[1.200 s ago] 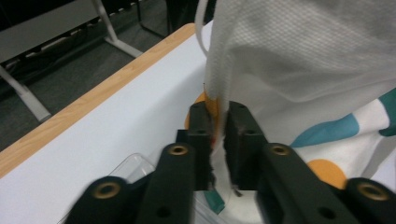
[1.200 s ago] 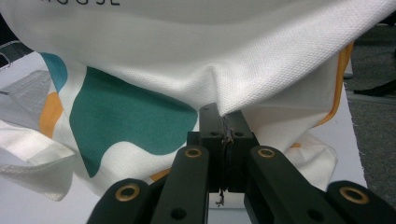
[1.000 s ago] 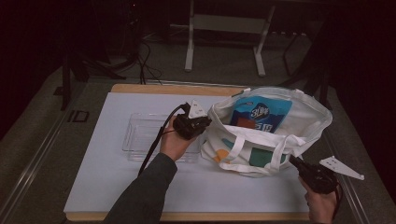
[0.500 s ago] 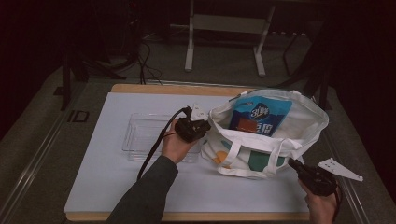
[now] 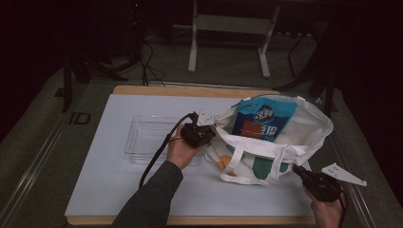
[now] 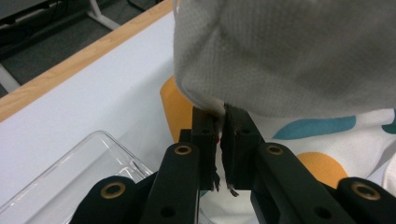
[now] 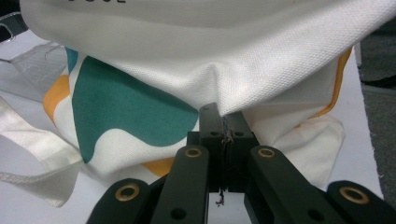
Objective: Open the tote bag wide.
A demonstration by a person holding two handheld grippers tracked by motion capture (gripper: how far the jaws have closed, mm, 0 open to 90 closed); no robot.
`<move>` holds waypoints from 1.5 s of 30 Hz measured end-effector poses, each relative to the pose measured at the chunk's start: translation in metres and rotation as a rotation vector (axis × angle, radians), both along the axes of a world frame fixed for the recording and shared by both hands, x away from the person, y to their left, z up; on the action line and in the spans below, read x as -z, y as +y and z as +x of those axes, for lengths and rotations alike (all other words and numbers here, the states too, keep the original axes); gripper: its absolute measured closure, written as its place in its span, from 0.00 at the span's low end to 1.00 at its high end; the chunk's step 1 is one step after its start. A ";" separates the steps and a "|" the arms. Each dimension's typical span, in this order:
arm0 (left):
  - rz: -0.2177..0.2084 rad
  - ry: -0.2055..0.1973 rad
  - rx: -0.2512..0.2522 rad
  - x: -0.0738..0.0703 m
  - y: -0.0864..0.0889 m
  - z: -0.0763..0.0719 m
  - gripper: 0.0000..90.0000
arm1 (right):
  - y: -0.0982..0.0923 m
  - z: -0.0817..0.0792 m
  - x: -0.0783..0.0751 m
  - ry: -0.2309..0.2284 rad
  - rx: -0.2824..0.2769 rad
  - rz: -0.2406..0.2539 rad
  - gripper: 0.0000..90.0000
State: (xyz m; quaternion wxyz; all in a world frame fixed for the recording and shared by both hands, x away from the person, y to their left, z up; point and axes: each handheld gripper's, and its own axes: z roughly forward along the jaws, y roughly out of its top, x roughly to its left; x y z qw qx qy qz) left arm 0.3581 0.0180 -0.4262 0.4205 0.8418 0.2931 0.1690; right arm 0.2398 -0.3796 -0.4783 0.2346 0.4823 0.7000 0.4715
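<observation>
Tote bag [image 5: 280, 142], white cloth with teal and orange patches, sits on the right half of the white counter [image 5: 119, 190], mouth spread open, a blue snack packet [image 5: 263, 118] standing inside. High view: left gripper [image 5: 209, 130] at the bag's left rim, held by the left hand [image 5: 179, 151]; right gripper [image 5: 298, 170] at the bag's near right corner, right hand [image 5: 328, 213] at the counter's front edge. A clear plastic tray [image 5: 147, 137] lies just left of the bag, behind the left hand. Left gripper view: fingers [image 6: 233, 144] nearly together, a fold of the bag's white rim cloth [image 6: 280, 56] pinched between the pads; orange and teal print below, tray corner [image 6: 70, 172] at lower left. Right gripper view: fingers [image 7: 238, 135] fully together on a puckered fold of the bag's cloth [image 7: 215, 74]; teal patch [image 7: 126, 112] to the left, a loose white strap [image 7: 32, 154] on the counter beside it.
</observation>
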 end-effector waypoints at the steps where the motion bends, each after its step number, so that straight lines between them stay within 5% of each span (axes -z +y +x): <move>1: 0.011 0.006 0.004 0.002 -0.001 0.000 0.93 | 0.000 0.000 0.002 0.008 -0.003 0.001 0.99; 13: 0.029 0.066 0.007 0.020 -0.003 0.003 0.93 | 0.004 0.006 0.017 0.096 -0.028 -0.022 0.99; 22: 0.069 0.100 0.009 0.031 -0.008 0.004 0.93 | 0.011 0.012 0.031 0.189 -0.031 -0.108 1.00; 35: 0.095 0.134 0.003 0.039 -0.008 0.005 0.93 | 0.011 0.014 0.037 0.252 -0.042 -0.119 1.00; 42: 0.048 0.148 0.004 0.044 -0.005 0.006 0.91 | 0.010 0.014 0.040 0.248 -0.038 -0.125 0.98; 45: 0.039 0.137 0.018 0.047 -0.001 0.004 0.87 | 0.005 0.012 0.037 0.241 -0.035 -0.124 0.82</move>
